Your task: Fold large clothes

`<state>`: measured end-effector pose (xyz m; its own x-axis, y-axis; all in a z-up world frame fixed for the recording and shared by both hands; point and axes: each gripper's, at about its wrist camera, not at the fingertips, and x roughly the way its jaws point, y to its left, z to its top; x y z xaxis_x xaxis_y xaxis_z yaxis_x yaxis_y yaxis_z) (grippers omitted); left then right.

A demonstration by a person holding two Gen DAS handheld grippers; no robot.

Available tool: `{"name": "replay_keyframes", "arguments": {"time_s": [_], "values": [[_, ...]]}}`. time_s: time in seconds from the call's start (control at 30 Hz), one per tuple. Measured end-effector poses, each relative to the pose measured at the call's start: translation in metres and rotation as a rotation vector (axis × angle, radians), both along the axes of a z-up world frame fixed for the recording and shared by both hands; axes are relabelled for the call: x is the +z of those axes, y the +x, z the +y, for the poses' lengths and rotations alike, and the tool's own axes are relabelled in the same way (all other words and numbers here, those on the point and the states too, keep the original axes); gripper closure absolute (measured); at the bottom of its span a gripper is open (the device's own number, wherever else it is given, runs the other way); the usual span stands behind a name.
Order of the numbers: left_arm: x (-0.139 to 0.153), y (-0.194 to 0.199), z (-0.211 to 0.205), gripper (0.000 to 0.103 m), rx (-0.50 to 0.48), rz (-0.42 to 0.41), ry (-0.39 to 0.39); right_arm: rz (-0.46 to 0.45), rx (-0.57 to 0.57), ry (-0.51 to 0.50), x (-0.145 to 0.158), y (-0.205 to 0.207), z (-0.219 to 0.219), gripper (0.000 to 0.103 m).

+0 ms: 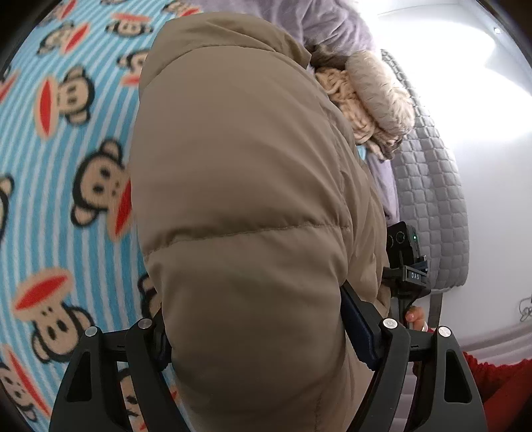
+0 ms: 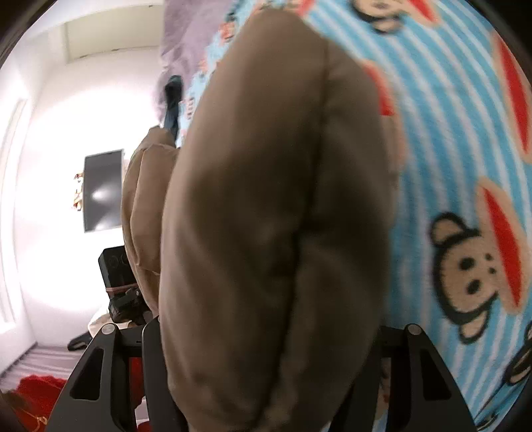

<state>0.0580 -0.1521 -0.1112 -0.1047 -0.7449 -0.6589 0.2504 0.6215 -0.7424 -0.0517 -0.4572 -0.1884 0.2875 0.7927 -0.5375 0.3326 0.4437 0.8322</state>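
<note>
A tan puffer jacket (image 1: 239,186) fills the middle of the left wrist view, its quilted bulk wedged between my left gripper's (image 1: 252,332) fingers, so the gripper is shut on it. The blue pad (image 1: 357,329) presses into the fabric. In the right wrist view another padded fold of the same jacket (image 2: 266,199) is clamped by my right gripper (image 2: 266,335), whose fingertips are hidden by the cloth. The jacket hangs over a blue striped blanket with monkey faces (image 1: 66,159).
The blanket (image 2: 449,166) spreads across the bed. A beige fuzzy garment (image 1: 375,99) and lavender cloth (image 1: 329,23) lie at the far end beside a grey quilted mattress edge (image 1: 432,199). A red sleeve (image 1: 492,375) and a dark wall screen (image 2: 103,189) show at the side.
</note>
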Motion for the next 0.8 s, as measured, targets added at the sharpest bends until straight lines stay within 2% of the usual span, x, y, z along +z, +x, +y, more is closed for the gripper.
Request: {"name": "replay_keyframes", "arguments": {"time_s": [0.23,0.37,0.5,0.6,0.7,0.8], "values": [[0.034,0.048,0.039,0.022,0.042,-0.083,-0.018,-0.085,0.003,0.007,0.031,0.059,0.036,0.041],[0.038,0.093,0.066,0.022,0.055,-0.116,0.016,-0.108,-0.003,0.007,0.03,0.106,0.068,0.041],[0.028,0.139,0.091,0.022,0.065,-0.138,0.058,-0.116,-0.009,0.014,0.016,0.152,0.101,0.041],[0.008,0.171,0.108,0.022,0.083,-0.147,0.095,-0.121,-0.009,0.005,0.001,0.189,0.123,0.041],[-0.022,0.194,0.125,0.018,0.131,-0.101,0.09,-0.111,-0.01,-0.011,-0.016,0.216,0.137,0.039],[-0.044,0.202,0.14,0.014,0.17,-0.061,0.065,-0.081,-0.031,-0.037,-0.032,0.232,0.139,0.03]]}}
